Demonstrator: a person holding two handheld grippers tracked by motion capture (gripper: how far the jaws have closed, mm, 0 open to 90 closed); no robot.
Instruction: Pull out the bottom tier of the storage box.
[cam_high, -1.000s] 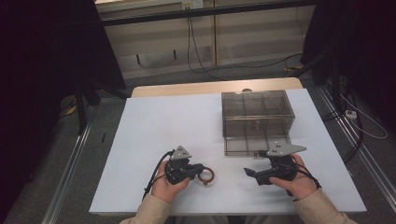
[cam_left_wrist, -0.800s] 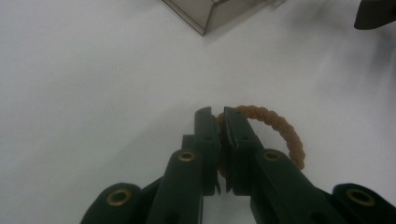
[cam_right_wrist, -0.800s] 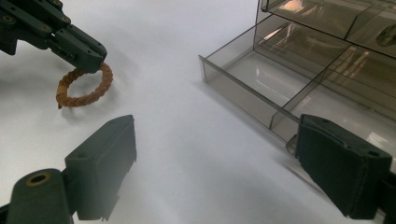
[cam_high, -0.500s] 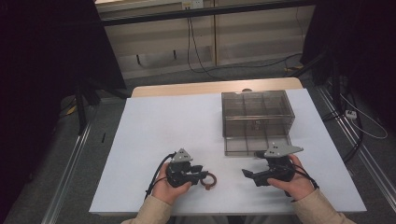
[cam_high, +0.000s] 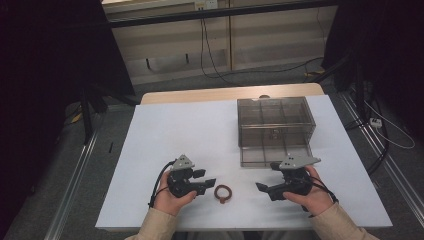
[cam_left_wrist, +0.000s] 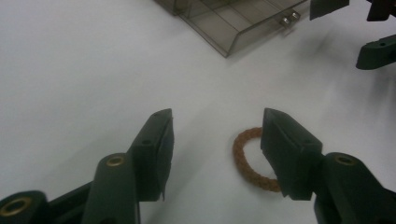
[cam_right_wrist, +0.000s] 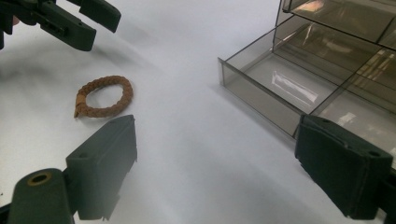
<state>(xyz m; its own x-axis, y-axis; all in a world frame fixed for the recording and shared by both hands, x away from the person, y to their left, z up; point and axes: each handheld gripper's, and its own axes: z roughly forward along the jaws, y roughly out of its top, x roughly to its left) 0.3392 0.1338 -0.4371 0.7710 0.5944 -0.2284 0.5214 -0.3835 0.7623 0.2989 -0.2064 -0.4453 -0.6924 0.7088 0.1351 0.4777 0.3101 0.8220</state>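
A brown braided bracelet lies flat on the white table, between my two grippers. My left gripper points right at it. In the left gripper view its jaws have just been opening and stand apart with nothing between them, and the bracelet lies on the table beside and partly behind the right jaw. My right gripper points left and is open wide, with the bracelet ahead of its left jaw and untouched.
A smoky clear drawer box stands at the back right, its lowest drawer pulled out toward me, just beyond the right hand. In the right gripper view the drawer has nothing in it. Table edges run close below both hands.
The left gripper's jaws have gone from shut at the bracelet to spread apart, and the bracelet now lies free on the table. Both hands have stayed about where they were.
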